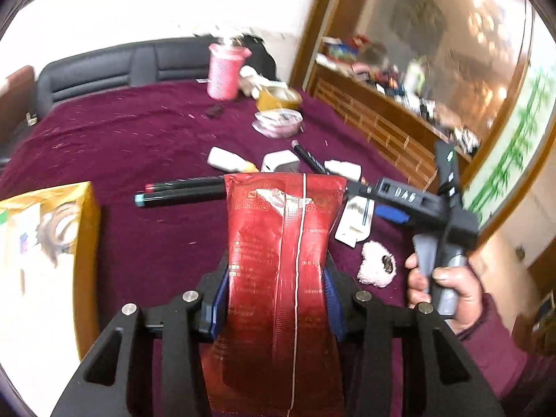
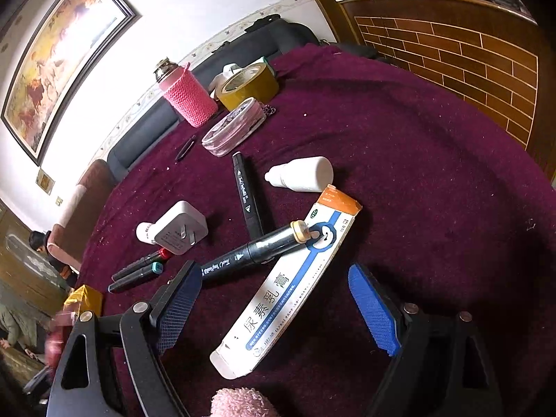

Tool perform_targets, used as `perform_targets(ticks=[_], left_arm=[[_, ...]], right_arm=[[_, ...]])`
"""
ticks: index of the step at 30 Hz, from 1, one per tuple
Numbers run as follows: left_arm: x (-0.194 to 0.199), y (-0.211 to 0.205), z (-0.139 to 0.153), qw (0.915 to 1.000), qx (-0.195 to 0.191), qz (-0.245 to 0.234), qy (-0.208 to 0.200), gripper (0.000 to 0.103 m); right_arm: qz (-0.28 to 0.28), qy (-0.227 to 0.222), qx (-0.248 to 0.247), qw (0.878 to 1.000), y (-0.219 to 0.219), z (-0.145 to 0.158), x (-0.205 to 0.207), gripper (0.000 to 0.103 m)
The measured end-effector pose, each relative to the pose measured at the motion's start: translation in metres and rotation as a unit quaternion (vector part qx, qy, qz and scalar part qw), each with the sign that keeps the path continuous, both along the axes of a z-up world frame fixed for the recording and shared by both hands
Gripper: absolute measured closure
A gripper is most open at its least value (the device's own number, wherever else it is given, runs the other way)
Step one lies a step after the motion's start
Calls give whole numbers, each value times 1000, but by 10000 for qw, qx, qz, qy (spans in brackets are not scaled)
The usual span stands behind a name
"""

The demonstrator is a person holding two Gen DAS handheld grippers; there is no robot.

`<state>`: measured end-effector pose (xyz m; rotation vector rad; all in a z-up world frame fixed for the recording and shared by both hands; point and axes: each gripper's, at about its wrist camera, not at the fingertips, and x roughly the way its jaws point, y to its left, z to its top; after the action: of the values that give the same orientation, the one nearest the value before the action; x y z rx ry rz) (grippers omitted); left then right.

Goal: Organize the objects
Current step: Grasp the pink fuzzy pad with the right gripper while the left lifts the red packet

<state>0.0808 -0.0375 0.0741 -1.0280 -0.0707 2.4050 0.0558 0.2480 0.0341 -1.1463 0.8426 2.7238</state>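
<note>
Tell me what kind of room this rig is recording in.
Probably a lived-in home room, not a lab: a table under a maroon cloth strewn with household odds and ends, a dark sofa against the wall, a framed painting hanging above, and a cluttered wooden cabinet.

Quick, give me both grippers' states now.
Left gripper: shut on the red foil packet.
Right gripper: open, holding nothing, over the ointment box.
</note>
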Motion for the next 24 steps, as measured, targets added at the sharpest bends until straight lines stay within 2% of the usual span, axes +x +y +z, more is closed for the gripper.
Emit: perform_targets(ticks=[7,10,16,24], left_arm=[[31,-50,20,9975,486,442,249,58],[40,-66,24,9964,555,557,328,58],[53,-97,27,9942,603,773,447,58],[63,-116,20,9919,804,877,439,58]], right_arm=[[-35,-22,242,9997,-6,0,1,13],[-19,-40,232,9997,-8,2,3,13],[443,33,304,9986,-24,18,29,13],[1024,-247,923,9901,-47,19,52,13]])
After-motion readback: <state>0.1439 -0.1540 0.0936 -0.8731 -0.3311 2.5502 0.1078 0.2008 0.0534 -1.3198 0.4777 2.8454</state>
